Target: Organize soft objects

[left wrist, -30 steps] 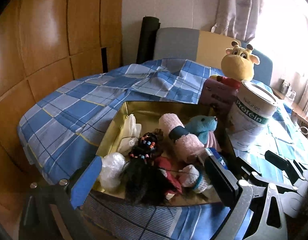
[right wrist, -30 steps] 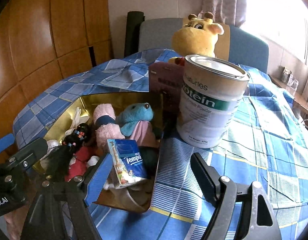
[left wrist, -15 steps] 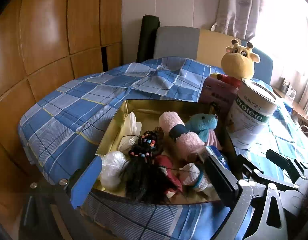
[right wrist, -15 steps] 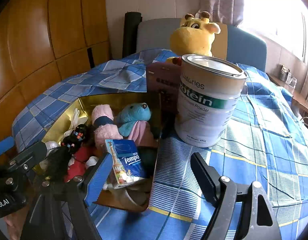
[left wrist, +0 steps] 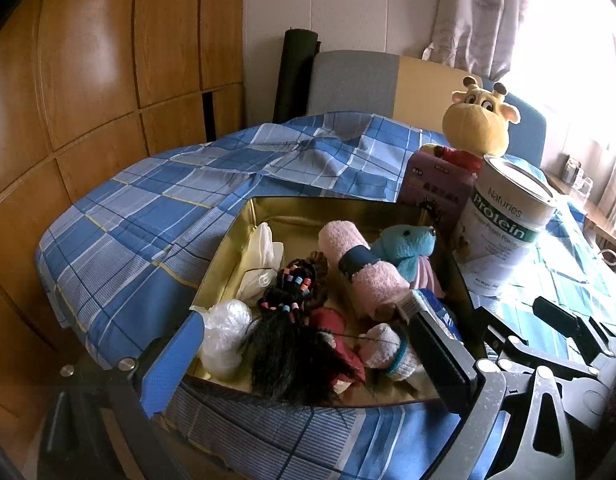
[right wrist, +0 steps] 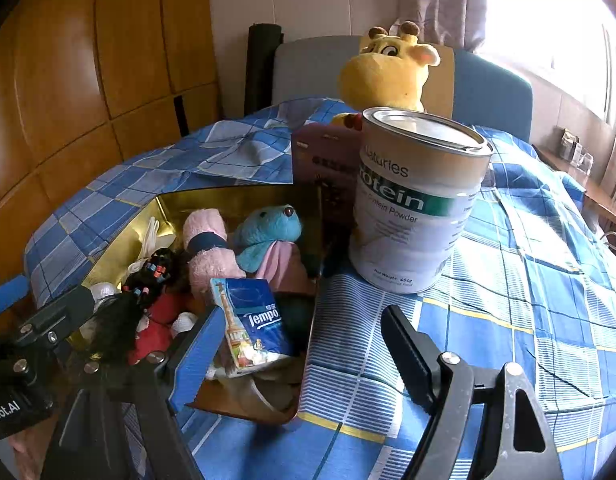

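Observation:
A gold tin box (left wrist: 244,232) (right wrist: 168,204) on the blue checked cloth holds several soft things: a rolled pink towel (left wrist: 359,268) (right wrist: 210,248), a teal plush (left wrist: 407,244) (right wrist: 268,232), a black wig with beads (left wrist: 292,336), a white plastic wad (left wrist: 224,332), a tissue pack (right wrist: 254,322). A yellow giraffe plush (left wrist: 477,122) (right wrist: 387,72) sits behind the box. My left gripper (left wrist: 308,364) is open and empty over the box's near edge. My right gripper (right wrist: 304,356) is open and empty at the box's right edge.
A white protein powder can (left wrist: 507,228) (right wrist: 415,200) stands right of the box, with a purple carton (left wrist: 435,196) (right wrist: 327,164) behind it. Wooden wall panels (left wrist: 88,100) are left. A chair back (left wrist: 355,80) is beyond the table.
Both grippers have drawn back and up slightly from the box; the objects look a little farther away. Nothing was taken hold of.

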`<state>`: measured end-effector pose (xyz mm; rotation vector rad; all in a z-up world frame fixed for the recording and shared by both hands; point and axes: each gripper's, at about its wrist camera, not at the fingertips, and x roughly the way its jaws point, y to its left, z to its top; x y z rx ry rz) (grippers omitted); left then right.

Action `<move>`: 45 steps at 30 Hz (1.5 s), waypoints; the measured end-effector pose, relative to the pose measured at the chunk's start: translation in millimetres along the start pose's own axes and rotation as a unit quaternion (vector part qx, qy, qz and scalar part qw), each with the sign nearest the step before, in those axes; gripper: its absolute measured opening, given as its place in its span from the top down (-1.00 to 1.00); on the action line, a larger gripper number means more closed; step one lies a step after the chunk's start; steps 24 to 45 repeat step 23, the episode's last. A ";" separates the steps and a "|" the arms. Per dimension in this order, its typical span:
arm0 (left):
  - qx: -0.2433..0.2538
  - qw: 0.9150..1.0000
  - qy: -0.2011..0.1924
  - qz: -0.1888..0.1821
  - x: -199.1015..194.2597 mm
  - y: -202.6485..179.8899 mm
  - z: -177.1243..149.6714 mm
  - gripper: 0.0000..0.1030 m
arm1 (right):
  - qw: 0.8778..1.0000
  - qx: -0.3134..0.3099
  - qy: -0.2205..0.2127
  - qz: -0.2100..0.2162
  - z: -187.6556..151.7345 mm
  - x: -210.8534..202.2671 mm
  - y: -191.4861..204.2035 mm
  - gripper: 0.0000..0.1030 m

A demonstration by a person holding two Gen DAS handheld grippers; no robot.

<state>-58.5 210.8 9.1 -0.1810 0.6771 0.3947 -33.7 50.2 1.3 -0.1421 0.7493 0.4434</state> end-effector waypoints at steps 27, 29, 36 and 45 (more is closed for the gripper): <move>-0.008 1.000 -0.009 0.009 -3.3 4.7 1.1 -0.99 | 1.000 0.012 -0.005 -0.001 -0.7 -2.5 -3.3 -0.58; -0.008 1.000 -0.009 0.009 -3.3 4.7 1.1 -0.99 | 1.000 0.012 -0.005 -0.001 -0.7 -2.5 -3.3 -0.58; -0.008 1.000 -0.009 0.009 -3.3 4.7 1.1 -0.99 | 1.000 0.012 -0.005 -0.001 -0.7 -2.5 -3.3 -0.58; -0.008 1.000 -0.009 0.009 -3.3 4.7 1.1 -0.99 | 1.000 0.012 -0.005 -0.001 -0.7 -2.5 -3.3 -0.58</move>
